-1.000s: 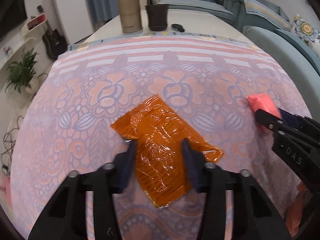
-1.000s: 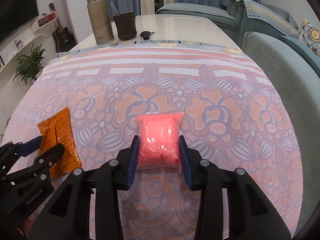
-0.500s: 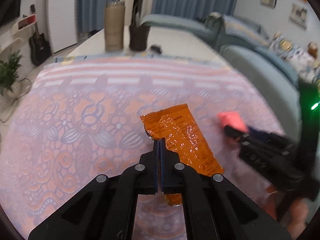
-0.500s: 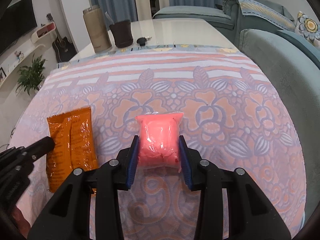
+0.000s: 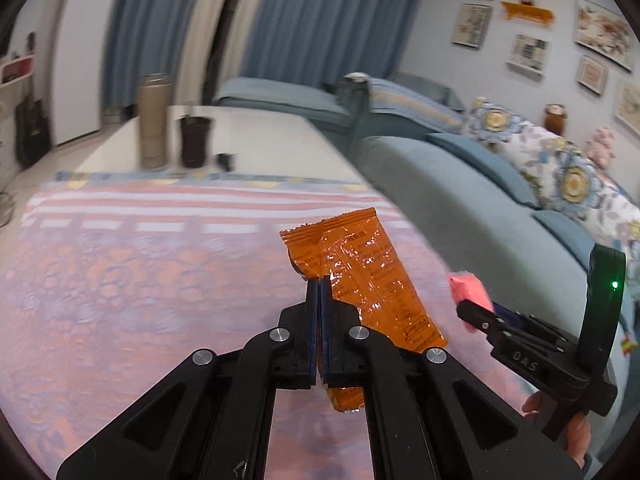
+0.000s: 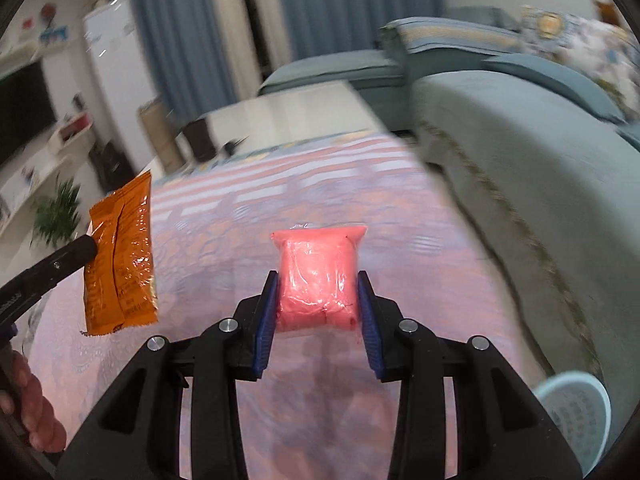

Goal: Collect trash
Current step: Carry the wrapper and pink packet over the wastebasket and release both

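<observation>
My left gripper (image 5: 319, 280) is shut on an orange snack wrapper (image 5: 360, 276) and holds it up above the patterned tablecloth (image 5: 120, 280). The wrapper also shows at the left of the right wrist view (image 6: 120, 256), hanging from the left gripper (image 6: 86, 246). My right gripper (image 6: 318, 280) is shut on a pink plastic packet (image 6: 318, 280) and holds it above the cloth. In the left wrist view the packet (image 5: 468, 286) and right gripper (image 5: 472, 308) are at the right.
A tan flask (image 5: 154, 120), a dark cup (image 5: 195, 141) and a small dark object (image 5: 226, 160) stand at the table's far end. A blue-grey sofa (image 5: 460, 200) runs along the right. A pale blue perforated basket (image 6: 572, 412) sits low at the right.
Both grippers have lifted their items off the table and tilted up. The left gripper, open around the orange wrapper a second ago, shut on it. The right stayed shut on the pink packet.
</observation>
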`<state>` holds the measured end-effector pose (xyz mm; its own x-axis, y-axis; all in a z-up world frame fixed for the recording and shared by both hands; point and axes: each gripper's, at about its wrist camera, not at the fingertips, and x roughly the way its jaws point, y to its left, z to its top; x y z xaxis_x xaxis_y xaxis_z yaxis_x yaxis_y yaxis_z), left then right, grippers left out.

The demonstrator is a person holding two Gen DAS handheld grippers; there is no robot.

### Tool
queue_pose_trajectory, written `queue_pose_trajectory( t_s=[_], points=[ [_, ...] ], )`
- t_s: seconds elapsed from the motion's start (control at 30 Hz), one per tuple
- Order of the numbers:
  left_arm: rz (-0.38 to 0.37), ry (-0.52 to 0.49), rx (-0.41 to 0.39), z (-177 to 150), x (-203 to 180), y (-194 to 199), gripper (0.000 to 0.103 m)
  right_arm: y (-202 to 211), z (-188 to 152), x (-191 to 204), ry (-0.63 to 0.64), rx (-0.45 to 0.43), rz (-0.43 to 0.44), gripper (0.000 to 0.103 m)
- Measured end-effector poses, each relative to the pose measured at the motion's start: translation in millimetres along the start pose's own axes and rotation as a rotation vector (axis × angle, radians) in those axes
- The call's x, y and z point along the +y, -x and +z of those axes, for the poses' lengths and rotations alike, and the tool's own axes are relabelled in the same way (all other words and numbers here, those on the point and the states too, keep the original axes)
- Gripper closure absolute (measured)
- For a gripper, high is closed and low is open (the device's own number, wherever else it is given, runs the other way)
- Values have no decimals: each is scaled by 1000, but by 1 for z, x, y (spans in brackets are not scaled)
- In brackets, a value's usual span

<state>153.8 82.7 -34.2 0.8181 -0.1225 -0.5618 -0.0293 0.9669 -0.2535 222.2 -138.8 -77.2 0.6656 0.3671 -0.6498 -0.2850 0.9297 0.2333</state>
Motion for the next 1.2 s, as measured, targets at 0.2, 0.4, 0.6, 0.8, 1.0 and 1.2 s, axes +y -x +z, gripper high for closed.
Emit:
queue_pose_trajectory(
  t_s=[0.2,0.4,0.6,0.8,1.0,1.2],
  points=[
    [-149,-123,16,-5,-87,0,103,79,-16,-75,-71,-61,-156,69],
    [-317,-193,54,-18,-174,-13,103,136,-49,-142,-129,-53,-320,69],
    [-441,-306,130,-52,-249,-35,103,155,-100,-208,-277,18,-403,68],
    [-486,-407,285,-97,-288,-77,103,152,-141,-251,-406,95,-426,67],
    [-491,-456,387,-130,-309,-101,89,147,-159,-272,-465,146,-426,63],
    [-475,-458,398,-138,-302,-99,63,153,-166,-278,-480,137,-428,49]
  ],
)
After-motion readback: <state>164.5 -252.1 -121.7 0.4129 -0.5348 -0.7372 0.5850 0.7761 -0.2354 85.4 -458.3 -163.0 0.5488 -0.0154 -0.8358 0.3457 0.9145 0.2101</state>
